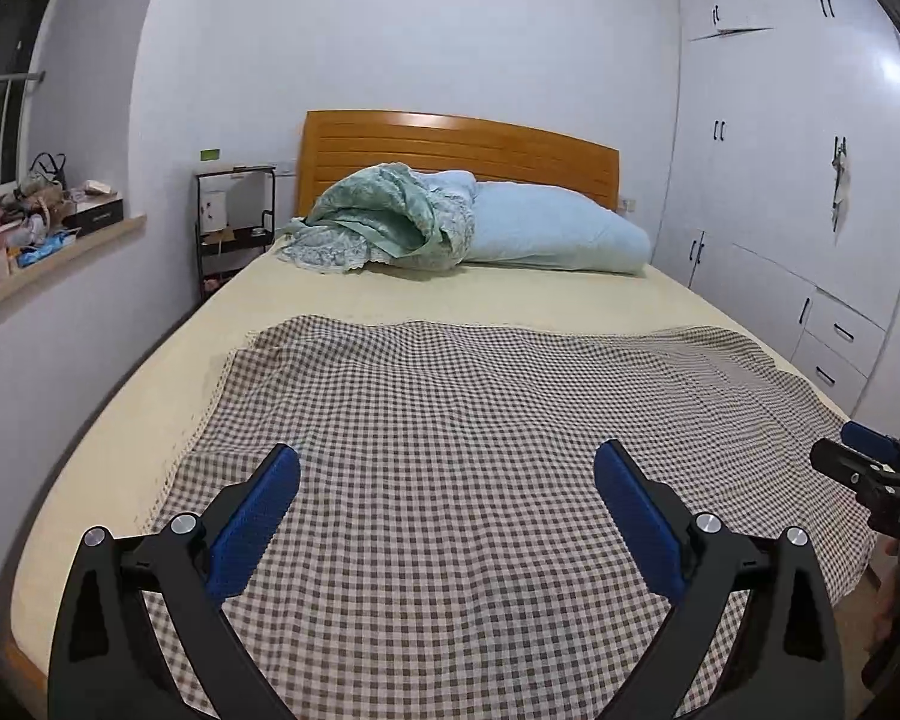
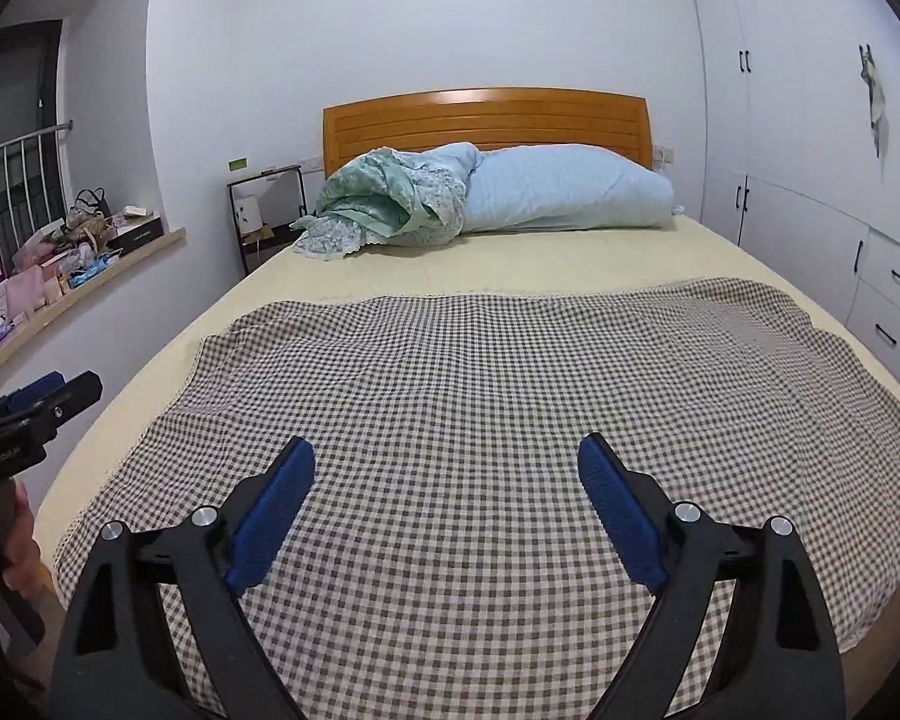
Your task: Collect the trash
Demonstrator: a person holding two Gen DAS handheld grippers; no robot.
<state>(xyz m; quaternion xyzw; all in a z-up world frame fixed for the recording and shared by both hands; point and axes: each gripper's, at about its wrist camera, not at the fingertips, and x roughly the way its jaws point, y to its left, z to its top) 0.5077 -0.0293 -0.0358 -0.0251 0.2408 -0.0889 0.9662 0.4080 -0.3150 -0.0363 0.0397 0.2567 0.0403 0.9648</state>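
Nearest the cameras, both grippers hung side by side over the foot of the bed, each angled down at the cloth. The left gripper [image 1: 447, 474] had its jaws wide apart with nothing between them, and the right gripper [image 2: 447, 468] stood the same way, spread and empty, which reads as a ready stance for scanning rather than for any grasp. Each showed in the other's view: the right one at three o'clock in the left view, the left one at nine o'clock in the right view, with part of a hand [image 2: 21, 564] on its grip. Below the jaws a checked cloth [image 1: 480, 450] covered the near half of the bed [image 1: 120, 450], probably laid flat as a plain working surface. No trash lay on it, nor on the bare yellow sheet beyond, so the task's thing was not to be seen on the bed. Farther, at twelve o'clock, a green quilt [image 1: 384, 216] was bunched beside a blue pillow [image 1: 558, 228] against the headboard [image 1: 450, 150], pushed up there most likely to keep the lower bed free. At ten o'clock stood a black rack [image 1: 234, 222], and at nine o'clock a sill [image 1: 48, 252] carried a crowd of boxes, bags and wrappers; any trash was likeliest there, though none could be picked out with certainty. White cupboards [image 1: 780, 210] filled the wall at two o'clock.
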